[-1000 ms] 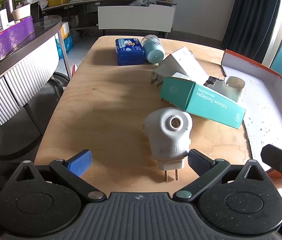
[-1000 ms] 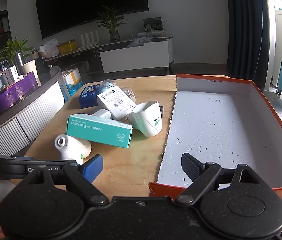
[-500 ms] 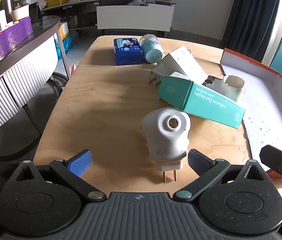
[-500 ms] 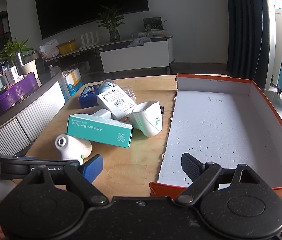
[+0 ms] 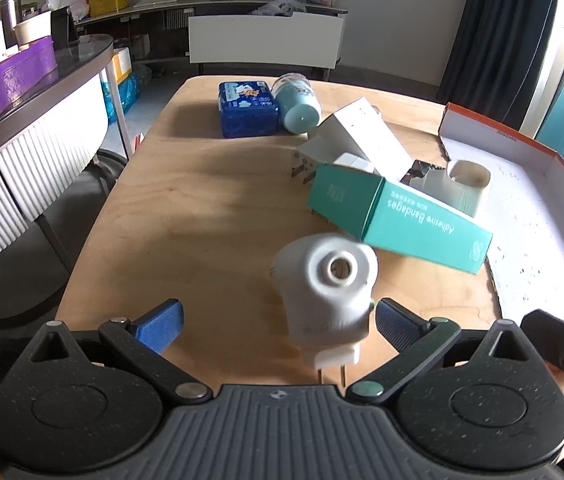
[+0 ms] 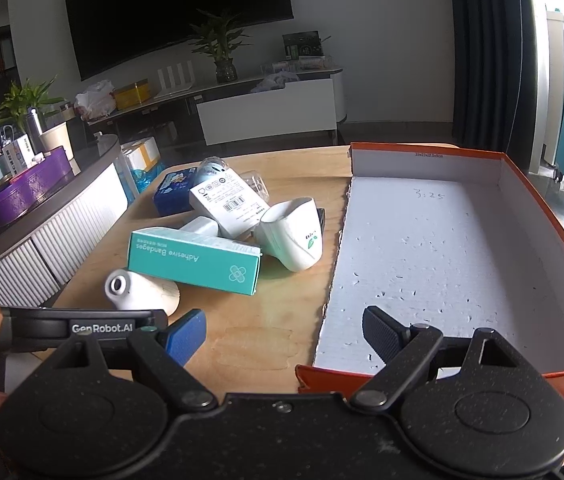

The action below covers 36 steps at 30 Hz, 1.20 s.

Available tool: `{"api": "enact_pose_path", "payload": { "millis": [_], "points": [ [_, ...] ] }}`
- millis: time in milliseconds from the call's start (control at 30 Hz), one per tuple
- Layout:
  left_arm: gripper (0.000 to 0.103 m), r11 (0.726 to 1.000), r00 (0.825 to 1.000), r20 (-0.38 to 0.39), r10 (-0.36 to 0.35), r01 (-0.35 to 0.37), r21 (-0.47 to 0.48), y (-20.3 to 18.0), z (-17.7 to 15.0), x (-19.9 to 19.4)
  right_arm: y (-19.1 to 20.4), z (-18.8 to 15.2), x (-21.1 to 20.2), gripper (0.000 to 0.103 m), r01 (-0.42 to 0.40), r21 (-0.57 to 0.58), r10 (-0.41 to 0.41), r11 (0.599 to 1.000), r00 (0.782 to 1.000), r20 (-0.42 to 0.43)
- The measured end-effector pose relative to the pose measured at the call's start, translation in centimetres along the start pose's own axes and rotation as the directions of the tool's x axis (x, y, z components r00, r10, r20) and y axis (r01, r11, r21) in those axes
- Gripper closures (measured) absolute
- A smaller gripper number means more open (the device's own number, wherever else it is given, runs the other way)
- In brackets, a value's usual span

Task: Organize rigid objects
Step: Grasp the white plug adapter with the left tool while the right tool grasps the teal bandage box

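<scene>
Left gripper lined up on the plug, nothing grabbed yet

The plug (image 5: 328,284) lies low-center in the left view, prongs toward the camera, between the wide-open fingers of the left gripper (image 5: 278,320). Seems set for a squeeze. The right gripper (image 6: 284,332) hangs open and empty over the tray (image 6: 542,184) edge, lower center, probably the drop spot.

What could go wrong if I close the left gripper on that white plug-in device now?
1. The white plug-in device sits off-centre, close to the right finger of the open left gripper; closing may push it sideways rather than pinch it.
2. Its body looks rounded and tapered, so it could squirt out.
3. The teal bandage box lies just behind it, possibly touching; a shove could disturb the pile.
</scene>
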<state>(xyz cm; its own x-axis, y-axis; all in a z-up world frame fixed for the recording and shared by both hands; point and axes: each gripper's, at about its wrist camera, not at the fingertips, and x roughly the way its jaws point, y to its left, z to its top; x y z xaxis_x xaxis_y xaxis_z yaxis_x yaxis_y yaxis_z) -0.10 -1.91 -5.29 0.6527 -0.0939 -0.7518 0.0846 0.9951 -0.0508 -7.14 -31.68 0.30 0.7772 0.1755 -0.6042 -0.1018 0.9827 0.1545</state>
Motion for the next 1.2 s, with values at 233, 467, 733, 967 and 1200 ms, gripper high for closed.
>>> {"api": "enact_pose_path", "payload": {
  "millis": [233,467,733,967,1200],
  "points": [
    [0.042,0.998,0.998,0.030,-0.047,0.045,0.036,-0.7,0.1,1.3,-0.1,0.1,0.4,0.003,0.000,0.011,-0.001,1.000,1.000,0.011],
    [0.051,0.996,0.996,0.046,-0.077,0.075,0.055,0.7,-0.7,0.3,-0.2,0.6,0.6,0.003,-0.021,-0.002,0.021,1.000,0.996,0.083],
    [0.051,0.999,0.995,0.090,-0.037,0.038,-0.017,4.6,-0.5,-1.7,0.3,0.7,1.7,0.003,-0.076,-0.044,0.076,0.996,0.997,0.007],
    [0.052,0.996,0.992,0.124,-0.036,0.046,-0.077,5.6,0.5,-2.1,2.9,2.3,3.7,0.003,-0.101,0.209,0.124,0.973,0.987,-0.101],
    [0.052,0.995,0.991,0.128,-0.049,0.059,-0.077,6.5,0.9,-2.1,5.0,5.0,7.4,0.003,0.107,0.483,-0.004,0.869,0.978,-0.210]
  ]
}}
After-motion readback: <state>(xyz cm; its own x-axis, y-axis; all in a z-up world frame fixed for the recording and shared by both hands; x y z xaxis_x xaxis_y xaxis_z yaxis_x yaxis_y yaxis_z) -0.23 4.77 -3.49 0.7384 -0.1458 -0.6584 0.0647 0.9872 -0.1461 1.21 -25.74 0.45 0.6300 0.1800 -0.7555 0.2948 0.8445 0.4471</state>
